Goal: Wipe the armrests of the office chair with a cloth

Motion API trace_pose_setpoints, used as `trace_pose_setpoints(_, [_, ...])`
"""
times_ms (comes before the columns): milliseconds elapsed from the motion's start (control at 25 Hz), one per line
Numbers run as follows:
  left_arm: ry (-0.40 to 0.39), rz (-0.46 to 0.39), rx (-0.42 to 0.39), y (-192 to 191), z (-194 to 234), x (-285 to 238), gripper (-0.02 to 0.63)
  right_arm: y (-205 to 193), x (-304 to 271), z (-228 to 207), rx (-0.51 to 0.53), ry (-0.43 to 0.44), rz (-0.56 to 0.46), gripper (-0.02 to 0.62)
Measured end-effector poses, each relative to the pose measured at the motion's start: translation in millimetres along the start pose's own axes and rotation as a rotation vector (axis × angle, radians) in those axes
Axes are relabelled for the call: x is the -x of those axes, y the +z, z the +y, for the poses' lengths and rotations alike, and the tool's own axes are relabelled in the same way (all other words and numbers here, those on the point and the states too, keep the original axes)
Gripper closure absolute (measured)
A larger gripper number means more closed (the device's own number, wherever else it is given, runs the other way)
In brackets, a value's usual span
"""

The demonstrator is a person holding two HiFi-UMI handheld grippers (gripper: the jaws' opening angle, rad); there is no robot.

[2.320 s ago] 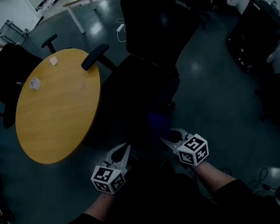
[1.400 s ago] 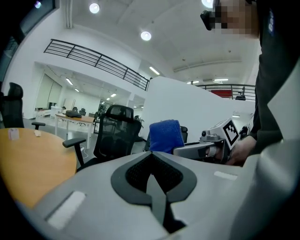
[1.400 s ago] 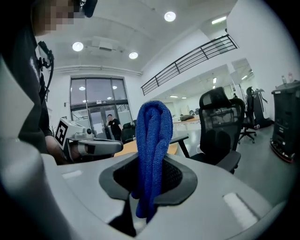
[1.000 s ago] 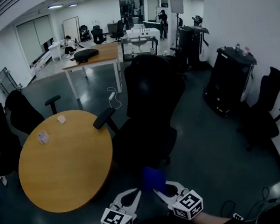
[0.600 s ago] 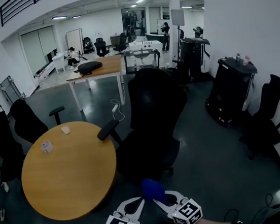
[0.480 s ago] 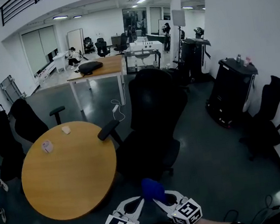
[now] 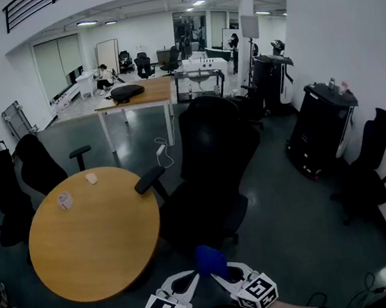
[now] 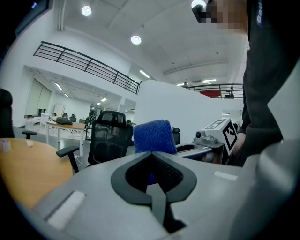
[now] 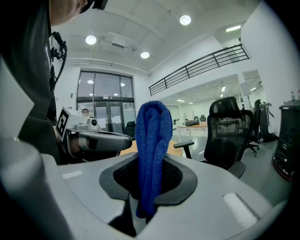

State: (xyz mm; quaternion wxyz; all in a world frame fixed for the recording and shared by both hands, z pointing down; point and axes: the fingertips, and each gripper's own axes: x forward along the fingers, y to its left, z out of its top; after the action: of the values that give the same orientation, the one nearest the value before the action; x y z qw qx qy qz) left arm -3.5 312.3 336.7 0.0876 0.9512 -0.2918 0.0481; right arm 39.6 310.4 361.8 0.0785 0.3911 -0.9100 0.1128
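Cloth (image 9: pixel 153 126) hangs clamped in the right tongs (image 9: pixel 150 161), the left tongs (image 8: pixel 151 158) pinched shut empty, facing the office chair (image 7: pixel 216 155).

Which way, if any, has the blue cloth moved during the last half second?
No. The blue cloth keeps its place just below the office chair, lower right of the round table.

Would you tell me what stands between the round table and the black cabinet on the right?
The black office chair, close beside the table, with bare floor towards the cabinet; the head view shows it.
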Motion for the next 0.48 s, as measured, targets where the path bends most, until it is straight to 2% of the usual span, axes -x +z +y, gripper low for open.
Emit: trace_pose_setpoints(480, [-0.003,0.007,-0.001,-1,-6,-13,0.591,-2,9,-16,-0.015,-0.014,-0.006,0.505])
